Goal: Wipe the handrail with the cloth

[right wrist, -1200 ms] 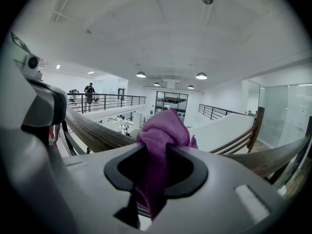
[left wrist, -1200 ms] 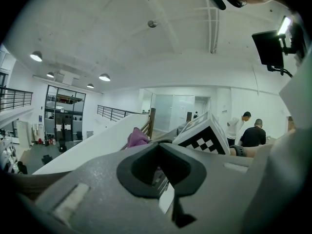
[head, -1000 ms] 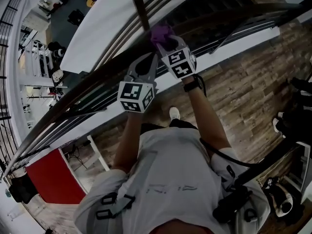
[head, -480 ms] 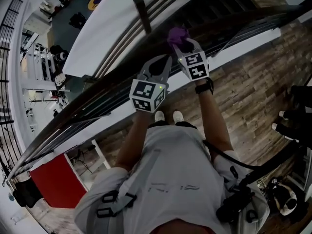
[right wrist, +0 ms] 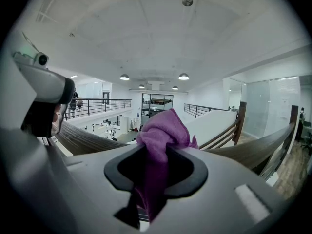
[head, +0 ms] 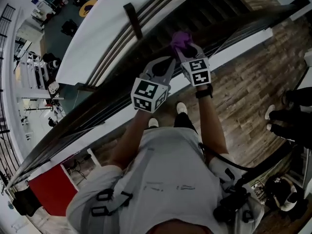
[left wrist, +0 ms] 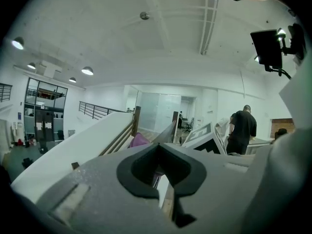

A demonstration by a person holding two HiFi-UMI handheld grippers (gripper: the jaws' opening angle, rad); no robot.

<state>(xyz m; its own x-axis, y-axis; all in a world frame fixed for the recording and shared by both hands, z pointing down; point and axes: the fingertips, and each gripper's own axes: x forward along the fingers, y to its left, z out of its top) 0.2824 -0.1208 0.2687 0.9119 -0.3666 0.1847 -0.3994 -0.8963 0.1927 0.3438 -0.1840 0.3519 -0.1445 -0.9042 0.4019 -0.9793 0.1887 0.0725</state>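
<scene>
The dark wooden handrail (head: 97, 99) curves from lower left to upper right in the head view. My right gripper (head: 186, 48) is shut on a purple cloth (head: 179, 39), which lies against the top of the rail. In the right gripper view the cloth (right wrist: 162, 130) bulges out from between the jaws of the right gripper (right wrist: 151, 179), with the handrail (right wrist: 83, 140) running behind it. My left gripper (head: 163, 68) sits just left of the right one, over the rail, shut and empty. From the left gripper (left wrist: 163, 179) the cloth (left wrist: 139, 140) shows ahead on the handrail (left wrist: 166, 133).
Beyond the rail are a white sloped wall (head: 97, 33), a lower stair railing with a dark post (head: 132, 21), and a floor far below. Wood flooring (head: 243, 91) lies on my side. Someone's shoes (head: 287, 116) stand at right. A person in black (left wrist: 242, 130) stands ahead.
The right gripper has moved rightward along the handrail with the cloth. The left gripper has followed it, staying close beside.
</scene>
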